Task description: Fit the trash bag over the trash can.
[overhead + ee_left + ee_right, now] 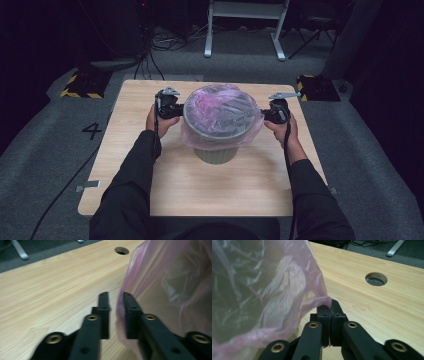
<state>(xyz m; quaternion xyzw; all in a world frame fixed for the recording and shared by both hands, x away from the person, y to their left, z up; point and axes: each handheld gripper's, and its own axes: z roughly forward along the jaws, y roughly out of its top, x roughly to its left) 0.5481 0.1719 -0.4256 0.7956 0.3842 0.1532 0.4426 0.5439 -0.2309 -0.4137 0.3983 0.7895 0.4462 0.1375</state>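
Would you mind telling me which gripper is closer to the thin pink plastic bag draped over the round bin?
Right. The right gripper pinches the pink plastic bag's edge between shut jaws; the left gripper has its jaws slightly apart astride the film.

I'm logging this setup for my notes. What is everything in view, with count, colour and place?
Bin: one, olive-grey, centre of the table.
Bag: one, pink see-through plastic, lining the bin and folded over its rim.
Table: one, light wood, with a round hole near its far edge.
Desk frame: one, white, on the floor beyond the table.
Striped blocks: two, black and yellow, at the far corners.
Left tongs: black, slightly apart, bag edge between them.
Right tongs: black, shut on the bag edge.
Sleeves: two, black.
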